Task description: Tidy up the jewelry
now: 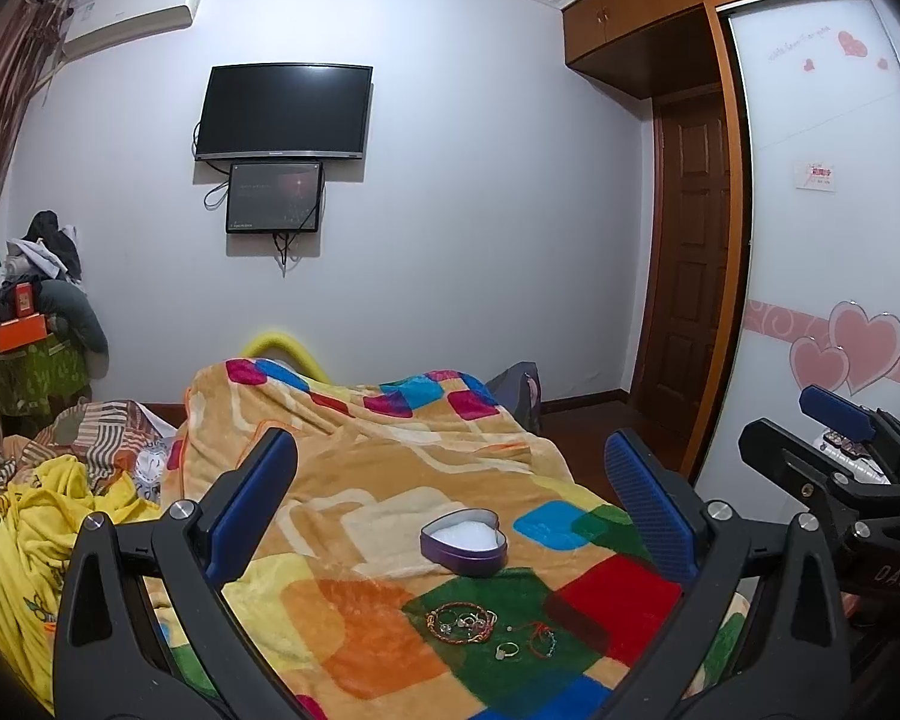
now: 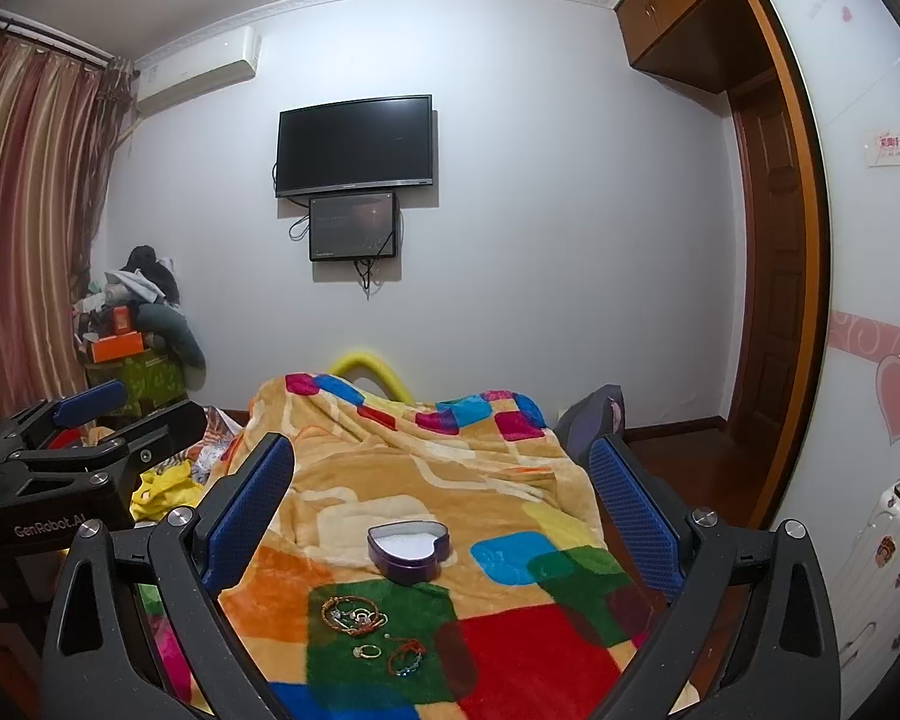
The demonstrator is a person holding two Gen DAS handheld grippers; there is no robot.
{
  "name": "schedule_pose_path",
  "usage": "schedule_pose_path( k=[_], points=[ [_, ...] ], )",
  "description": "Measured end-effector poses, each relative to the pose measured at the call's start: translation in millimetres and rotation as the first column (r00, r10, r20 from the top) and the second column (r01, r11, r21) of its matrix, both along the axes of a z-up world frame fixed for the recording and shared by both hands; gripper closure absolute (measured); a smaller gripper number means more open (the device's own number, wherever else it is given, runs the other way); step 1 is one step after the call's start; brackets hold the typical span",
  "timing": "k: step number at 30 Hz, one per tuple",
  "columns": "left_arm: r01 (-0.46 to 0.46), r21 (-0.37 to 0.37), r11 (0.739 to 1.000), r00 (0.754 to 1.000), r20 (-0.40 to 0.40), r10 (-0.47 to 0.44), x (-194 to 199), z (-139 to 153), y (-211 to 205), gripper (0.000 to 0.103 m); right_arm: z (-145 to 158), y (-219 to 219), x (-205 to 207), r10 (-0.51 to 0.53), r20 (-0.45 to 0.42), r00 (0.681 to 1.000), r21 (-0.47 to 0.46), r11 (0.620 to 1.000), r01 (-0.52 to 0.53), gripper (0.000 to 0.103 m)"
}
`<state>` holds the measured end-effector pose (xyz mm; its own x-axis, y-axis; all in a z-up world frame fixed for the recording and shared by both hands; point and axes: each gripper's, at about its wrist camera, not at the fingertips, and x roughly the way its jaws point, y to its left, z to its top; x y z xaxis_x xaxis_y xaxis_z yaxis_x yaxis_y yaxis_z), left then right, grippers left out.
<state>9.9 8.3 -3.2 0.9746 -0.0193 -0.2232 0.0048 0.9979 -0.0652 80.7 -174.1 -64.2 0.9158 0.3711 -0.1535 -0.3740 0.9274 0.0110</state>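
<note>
A purple heart-shaped box [image 1: 465,542] with white lining lies open on the colourful blanket [image 1: 354,480]; it also shows in the right wrist view [image 2: 409,546]. In front of it, on a green patch, lie a braided bracelet with rings [image 1: 461,621], a ring [image 1: 507,650] and a red string bracelet [image 1: 541,641]. The right wrist view shows the same bracelet [image 2: 354,614], ring [image 2: 367,651] and red bracelet [image 2: 406,657]. My left gripper [image 1: 450,495] is open and empty above the blanket. My right gripper [image 2: 441,492] is open and empty too.
The right gripper's body [image 1: 840,468] shows at the right of the left wrist view. A pile of yellow clothes [image 1: 36,540] lies left of the blanket. A wardrobe [image 1: 822,210], a door [image 1: 690,276] and a white suitcase [image 2: 882,546] stand at the right.
</note>
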Motion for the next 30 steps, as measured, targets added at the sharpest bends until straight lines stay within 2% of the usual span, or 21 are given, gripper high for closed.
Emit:
schedule_pose_path(
  k=[30],
  points=[
    [-0.006,-0.019,1.000,1.000,-0.024,0.006,3.7,-6.6,2.4,0.000,-3.2,2.4,-0.7,0.005,-0.021,1.000,0.007,1.000,-0.004,0.005]
  ],
)
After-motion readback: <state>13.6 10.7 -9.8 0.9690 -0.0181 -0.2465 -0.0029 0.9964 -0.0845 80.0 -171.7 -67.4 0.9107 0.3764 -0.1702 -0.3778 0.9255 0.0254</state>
